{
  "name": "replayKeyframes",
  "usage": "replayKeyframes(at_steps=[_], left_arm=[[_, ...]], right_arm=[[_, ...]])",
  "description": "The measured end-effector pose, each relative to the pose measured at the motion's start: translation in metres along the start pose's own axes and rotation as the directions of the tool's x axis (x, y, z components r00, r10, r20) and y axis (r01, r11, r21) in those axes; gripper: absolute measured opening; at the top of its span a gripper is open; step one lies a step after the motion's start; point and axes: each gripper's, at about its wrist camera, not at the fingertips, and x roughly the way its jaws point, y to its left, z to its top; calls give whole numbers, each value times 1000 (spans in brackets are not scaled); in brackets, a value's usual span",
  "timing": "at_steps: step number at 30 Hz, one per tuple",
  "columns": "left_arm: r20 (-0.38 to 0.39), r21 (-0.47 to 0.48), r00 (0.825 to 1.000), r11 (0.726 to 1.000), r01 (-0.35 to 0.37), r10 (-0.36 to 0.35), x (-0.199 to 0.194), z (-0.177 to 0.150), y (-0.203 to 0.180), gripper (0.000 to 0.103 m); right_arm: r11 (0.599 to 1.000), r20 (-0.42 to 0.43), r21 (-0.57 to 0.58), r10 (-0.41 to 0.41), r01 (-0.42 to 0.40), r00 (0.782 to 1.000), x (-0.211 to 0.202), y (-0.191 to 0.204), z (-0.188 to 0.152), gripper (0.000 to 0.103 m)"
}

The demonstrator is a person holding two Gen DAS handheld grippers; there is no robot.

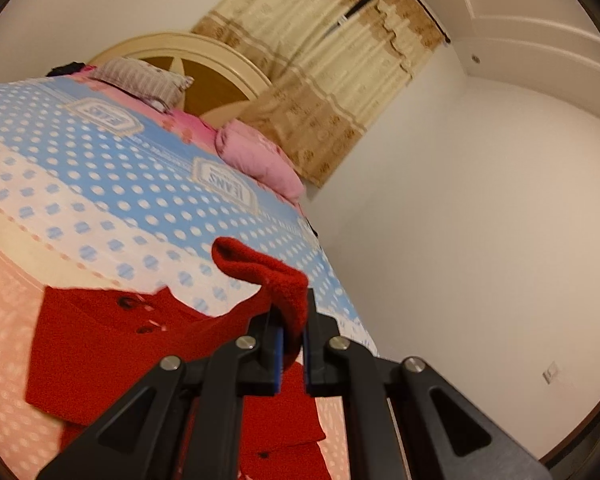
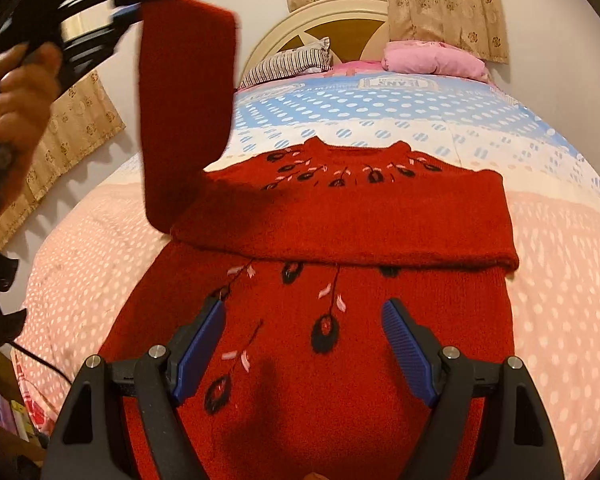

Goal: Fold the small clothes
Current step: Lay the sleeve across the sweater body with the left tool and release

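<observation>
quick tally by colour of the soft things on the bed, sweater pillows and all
red: 1, the sweater, one sleeve lifted by the left gripper
pink: 1, the bundle by the headboard
striped grey: 1, the pillow
total: 3, all on the dotted bedspread

Warm, yellowish indoor light, fairly even – no hard glare on either view. Both are heavy fisheye: black vignette at the corners, the bed [image 2: 560, 280] bulges, the wall [image 1: 460, 220] lines curve. Left wrist view is tilted and slightly soft; the spotted sheet near the left edge smears with motion blur. Right wrist view is sharper in the middle, but the raised sleeve [image 2: 186, 100] and the hand [image 2: 20, 88] at far left are blurred. Soft shadow under the sleeve falls on the red sweater [image 2: 340, 216]; another dim patch lies between the near blue pads [image 2: 200, 344].
</observation>
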Motion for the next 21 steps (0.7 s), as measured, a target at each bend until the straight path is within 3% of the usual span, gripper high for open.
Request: replayKeyframes(at_steps=[5,9,14,16,18,21], left_arm=[[-78,27,997,1000,-11,13,33,-29,-12,6],[-165,97,983,993,-64,79,60,-57,-16,7],[-256,175,955,979,-106,149,62,-77,-17,28],[-240,226,959,969,-96,151,47,-80,-21,35],[-203,291,962,949,-120,184,26,-83,-26,70],[-118,347,969,923,-166,218,-9,-85,-18,95]], right_arm=[[1000,-20,18,-2,2,1000,2,-8,-14,81],[999,-33,45,-1,2,999,3,-14,-25,81],[997,-50,81,3,1,999,8,-24,-40,81],[996,-28,86,6,-3,1000,8,-26,-45,81],[997,-16,83,2,-1,1000,7,-24,-47,81],[997,-4,75,-8,8,1000,8,-22,-50,81]])
